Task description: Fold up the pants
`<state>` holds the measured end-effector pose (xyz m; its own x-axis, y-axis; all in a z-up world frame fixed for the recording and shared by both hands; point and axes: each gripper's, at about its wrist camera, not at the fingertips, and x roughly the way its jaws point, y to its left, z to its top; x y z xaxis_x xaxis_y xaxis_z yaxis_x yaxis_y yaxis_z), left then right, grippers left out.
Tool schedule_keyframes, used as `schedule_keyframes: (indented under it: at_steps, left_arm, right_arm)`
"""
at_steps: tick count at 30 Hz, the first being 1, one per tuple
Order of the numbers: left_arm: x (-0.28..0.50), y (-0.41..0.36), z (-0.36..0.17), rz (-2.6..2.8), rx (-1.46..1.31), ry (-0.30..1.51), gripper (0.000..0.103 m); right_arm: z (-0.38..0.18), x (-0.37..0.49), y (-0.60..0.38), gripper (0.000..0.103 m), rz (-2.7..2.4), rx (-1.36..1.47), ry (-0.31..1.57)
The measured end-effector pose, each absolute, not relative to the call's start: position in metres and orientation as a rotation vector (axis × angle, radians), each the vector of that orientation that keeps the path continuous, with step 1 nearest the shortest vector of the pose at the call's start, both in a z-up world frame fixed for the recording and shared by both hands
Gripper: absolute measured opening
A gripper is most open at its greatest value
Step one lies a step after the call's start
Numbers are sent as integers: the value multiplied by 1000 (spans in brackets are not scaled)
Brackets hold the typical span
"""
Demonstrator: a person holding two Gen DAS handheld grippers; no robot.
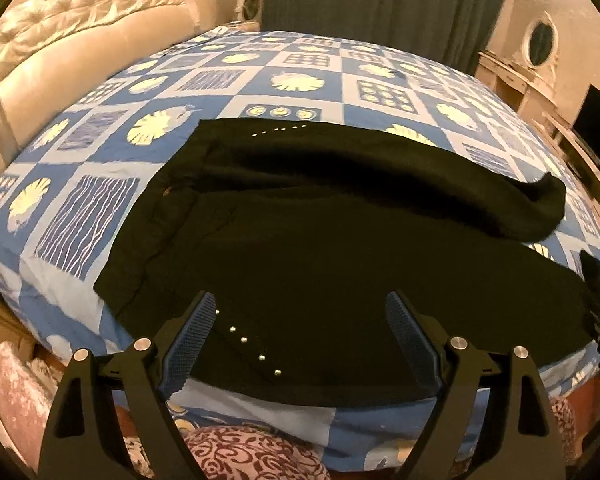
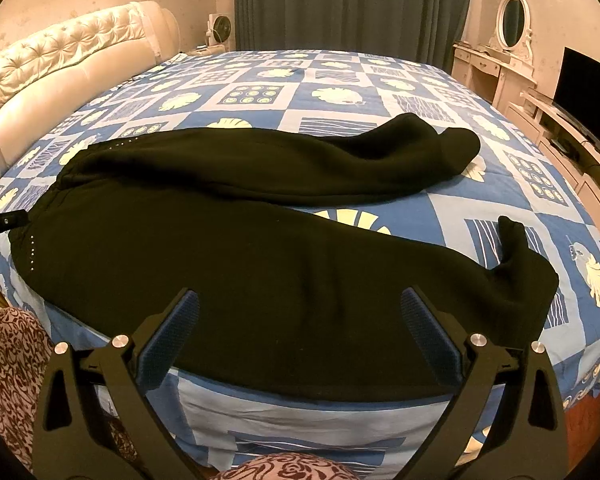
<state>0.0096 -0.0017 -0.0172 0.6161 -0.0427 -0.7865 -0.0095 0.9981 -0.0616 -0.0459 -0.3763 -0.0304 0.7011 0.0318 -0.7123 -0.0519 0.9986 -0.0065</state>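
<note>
Black pants (image 1: 320,240) lie spread flat on the blue patterned bedspread (image 1: 260,76), waistband to the left, both legs running right. In the right wrist view the pants (image 2: 260,272) show both legs apart, cuffs at the right. My left gripper (image 1: 300,304) is open, hovering over the near leg by the waist and a row of small studs (image 1: 244,340). My right gripper (image 2: 300,300) is open over the near leg's middle, holding nothing. The left gripper's tip (image 2: 2,222) shows at the left edge of the right wrist view.
A padded cream headboard (image 2: 60,60) stands at the left. A dark curtain (image 2: 340,0) hangs at the back. A dresser with an oval mirror (image 2: 512,20) and a TV (image 2: 588,84) stand at the right. The person's patterned clothing (image 2: 12,360) is at the bed's near edge.
</note>
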Motion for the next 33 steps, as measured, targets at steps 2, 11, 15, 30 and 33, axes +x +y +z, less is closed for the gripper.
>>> schedule_keyframes:
  at_steps: [2,11,15,30,33]
  left_arm:
    - [10,-4,-16,-18,-40,899,86]
    - [19,8,-24,32,-139,983,86]
    - [22,18,-29,70,-195,1037,86]
    - [24,16,-32,49,-101,1025,86]
    - [29,25,-37,45,-152,1043,86]
  right_arm:
    - [-31,-46,-376,101,48,-25,791]
    - [-30,-46,-376,101,49,-21,791]
    - [-30,-45,-375,101,49,-17,792]
    - [-28,-43,-391,101,63,69,790]
    - [-25,-39,-407,101,57,114,786]
